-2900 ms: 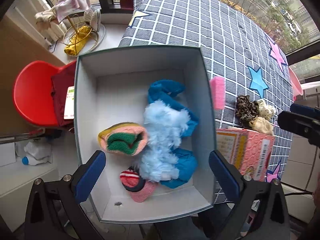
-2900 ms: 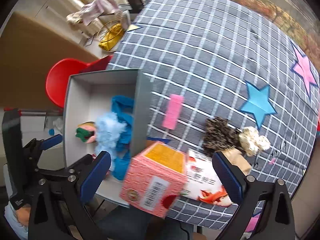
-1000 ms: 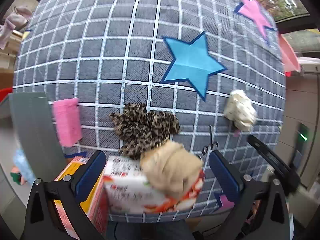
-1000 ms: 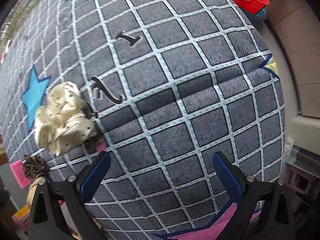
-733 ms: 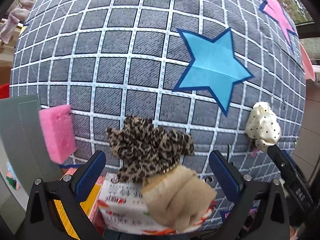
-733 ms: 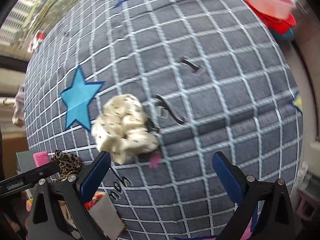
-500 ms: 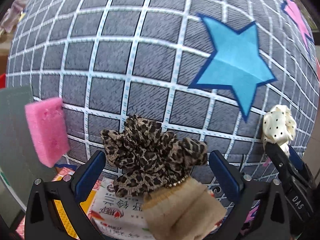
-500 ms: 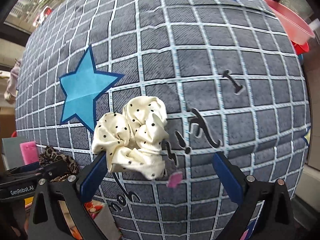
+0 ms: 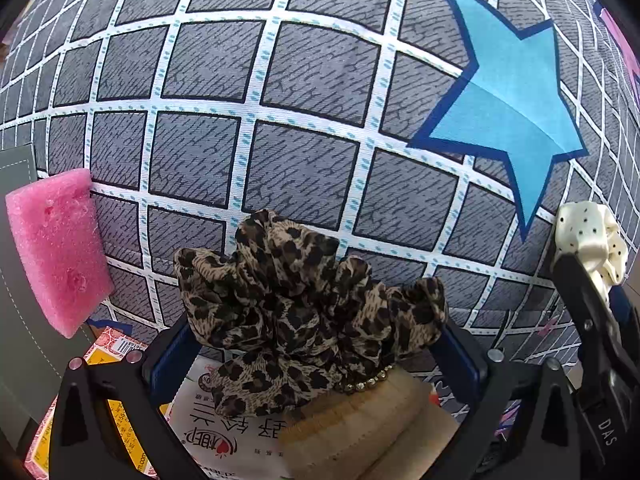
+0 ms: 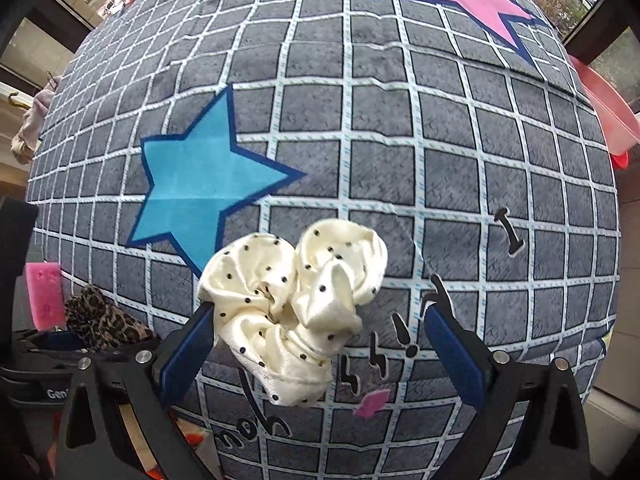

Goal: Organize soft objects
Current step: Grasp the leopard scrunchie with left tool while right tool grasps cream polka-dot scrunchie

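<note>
Progress judged early to middle: no item lifted yet.

Left gripper [image 9: 312,352]: fingers spread wide, straddling the crumpled leopard-print fabric scrunchie [image 9: 304,312], gripping nothing yet. Scrunchie resting partly on a beige folded cloth [image 9: 360,436] at 6 o'clock.

Right gripper [image 10: 320,344]: fingers equally wide, flanking the cream polka-dot satin scrunchie [image 10: 296,304] on the grey checked quilted surface [image 10: 380,120], unclamped.

Pink rectangular foam sponge [image 9: 56,252] lying unattended at 9 o'clock.

Remaining: closing, lifting, stowing all.

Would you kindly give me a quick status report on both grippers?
Left gripper open, straddling leopard scrunchie. Right gripper open around cream dotted scrunchie. Neither gripped yet. Nothing blocking.
</note>
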`<state>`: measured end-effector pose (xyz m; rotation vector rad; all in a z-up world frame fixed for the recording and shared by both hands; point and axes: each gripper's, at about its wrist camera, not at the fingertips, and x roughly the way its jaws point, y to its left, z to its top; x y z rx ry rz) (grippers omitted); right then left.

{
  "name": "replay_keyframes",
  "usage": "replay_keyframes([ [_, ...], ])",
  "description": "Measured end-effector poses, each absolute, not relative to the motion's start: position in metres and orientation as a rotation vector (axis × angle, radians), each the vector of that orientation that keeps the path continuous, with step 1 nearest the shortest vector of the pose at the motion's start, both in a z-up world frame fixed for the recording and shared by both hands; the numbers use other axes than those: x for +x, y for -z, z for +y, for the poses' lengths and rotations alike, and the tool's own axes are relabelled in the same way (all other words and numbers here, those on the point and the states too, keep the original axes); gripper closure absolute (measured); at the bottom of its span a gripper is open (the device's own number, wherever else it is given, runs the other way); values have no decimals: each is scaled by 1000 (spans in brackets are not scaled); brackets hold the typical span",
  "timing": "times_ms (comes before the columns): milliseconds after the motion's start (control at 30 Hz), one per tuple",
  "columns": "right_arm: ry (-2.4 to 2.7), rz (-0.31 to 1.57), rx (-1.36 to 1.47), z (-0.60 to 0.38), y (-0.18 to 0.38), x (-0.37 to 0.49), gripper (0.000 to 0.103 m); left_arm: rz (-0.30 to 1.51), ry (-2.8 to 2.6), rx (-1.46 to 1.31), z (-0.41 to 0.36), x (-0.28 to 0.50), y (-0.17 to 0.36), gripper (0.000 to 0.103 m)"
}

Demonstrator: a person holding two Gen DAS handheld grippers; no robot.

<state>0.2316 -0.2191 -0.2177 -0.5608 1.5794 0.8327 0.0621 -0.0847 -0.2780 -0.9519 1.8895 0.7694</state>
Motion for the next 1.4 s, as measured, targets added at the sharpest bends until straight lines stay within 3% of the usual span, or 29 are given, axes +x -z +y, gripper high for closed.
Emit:
replay_keyframes([
  [100,-831,1597,-559,-189,225,247,2,1894,-759,-951,-81,67,284,1],
  [167,-810,1618,-596,-177,243,255,11,1881,-750,-918,-75,77,278,6],
  [267,-813,1609,-622,-155,248,249,22,1854,-722,-843,-83,92,269,22],
  [333,-807,1595,-649,-151,246,247,40,1836,-713,-826,-85,97,265,35],
  [400,-809,1600,-641,-160,237,251,51,1803,-701,-828,-86,102,259,54],
  [500,-836,1666,-543,-168,231,263,64,1760,-696,-813,-84,102,250,67],
  [900,-786,1756,-339,-209,211,286,64,1591,-692,-596,-82,130,184,68],
  [1233,-771,1764,-285,-239,195,277,64,1546,-586,-535,-96,147,121,76],
  [1400,-764,1769,-297,-257,190,265,64,1548,-561,-536,-129,123,132,76],
])
